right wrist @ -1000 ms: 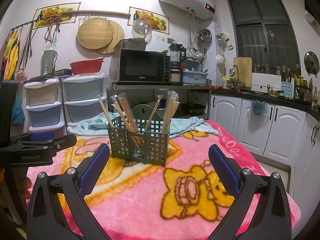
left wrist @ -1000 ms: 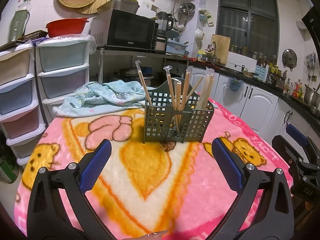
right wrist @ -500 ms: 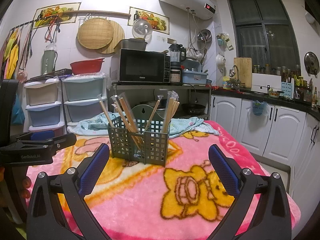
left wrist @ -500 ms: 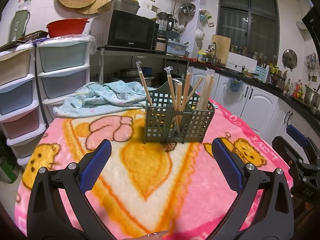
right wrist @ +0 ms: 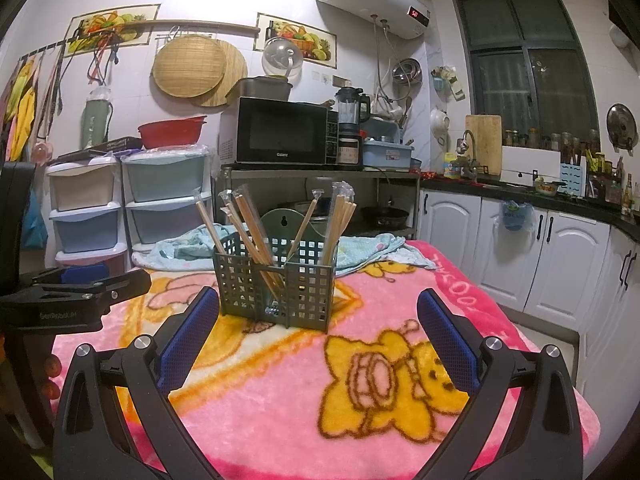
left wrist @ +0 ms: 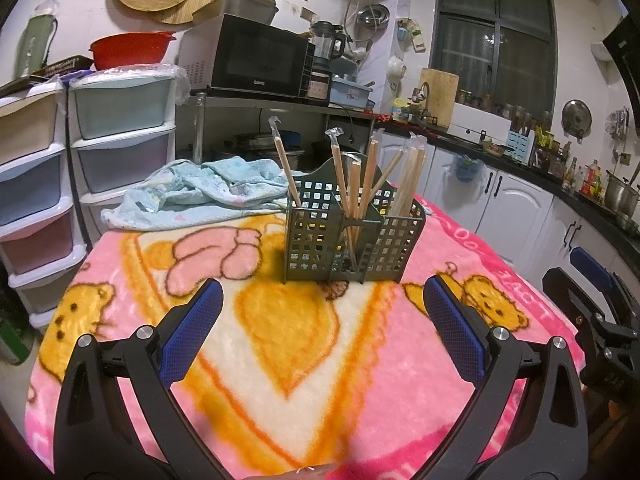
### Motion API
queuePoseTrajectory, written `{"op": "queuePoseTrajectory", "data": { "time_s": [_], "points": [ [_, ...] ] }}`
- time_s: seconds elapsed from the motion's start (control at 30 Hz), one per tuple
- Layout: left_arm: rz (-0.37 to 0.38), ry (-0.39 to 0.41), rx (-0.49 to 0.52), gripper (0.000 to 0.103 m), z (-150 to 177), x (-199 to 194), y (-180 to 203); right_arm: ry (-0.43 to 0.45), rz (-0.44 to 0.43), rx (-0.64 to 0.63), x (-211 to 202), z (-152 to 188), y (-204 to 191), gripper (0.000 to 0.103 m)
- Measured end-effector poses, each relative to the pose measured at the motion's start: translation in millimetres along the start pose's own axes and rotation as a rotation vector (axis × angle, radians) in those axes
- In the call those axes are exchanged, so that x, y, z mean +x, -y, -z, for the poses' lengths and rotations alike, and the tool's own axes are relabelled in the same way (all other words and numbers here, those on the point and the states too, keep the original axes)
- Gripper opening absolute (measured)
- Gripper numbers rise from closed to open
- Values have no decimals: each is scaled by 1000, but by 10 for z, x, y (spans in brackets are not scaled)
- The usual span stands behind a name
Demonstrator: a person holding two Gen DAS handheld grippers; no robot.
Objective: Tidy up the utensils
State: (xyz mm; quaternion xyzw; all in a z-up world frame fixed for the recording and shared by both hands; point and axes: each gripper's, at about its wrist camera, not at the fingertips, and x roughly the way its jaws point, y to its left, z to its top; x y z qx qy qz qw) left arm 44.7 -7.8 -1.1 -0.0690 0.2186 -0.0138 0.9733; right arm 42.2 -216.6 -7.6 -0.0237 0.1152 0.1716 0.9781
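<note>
Green caddy point(left wrist: 347, 236) stands mid-blanket point(left wrist: 280, 320), wrapped chopsticks point(left wrist: 362, 184) upright inside. Left gripper point(left wrist: 322, 312) and right gripper point(right wrist: 318, 314) both spread wide, empty. Person best approaches one stick top (wrappers slippery), pinches gently.

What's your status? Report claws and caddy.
Left claw open, empty. Right claw open, empty. Caddy upright on blanket, chopsticks inside. Path unobstructed.

Pink cartoon blanket point(left wrist: 280, 360) over the desk, crumpled blue towel point(left wrist: 200, 192) at its far edge. Behind: microwave point(right wrist: 280, 132) on shelf, red basin point(right wrist: 172, 132) atop plastic drawers point(right wrist: 164, 196).
</note>
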Motion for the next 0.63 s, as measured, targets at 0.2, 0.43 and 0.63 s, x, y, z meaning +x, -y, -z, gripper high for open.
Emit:
{"op": "queuePoseTrajectory", "data": {
  "time_s": [0.2, 0.43, 0.63],
  "points": [
    [-15, -21, -4, 92, 7, 46, -18, 2, 6, -2, -13, -7, 12, 97],
    [-21, -37, -18, 92, 14, 107, -78, -13, 21, 8, 43, 2, 94, 97],
    [-123, -151, -83, 92, -139, 471, -586, -91, 66, 97, 308, -49, 509, 97]
  ]
}}
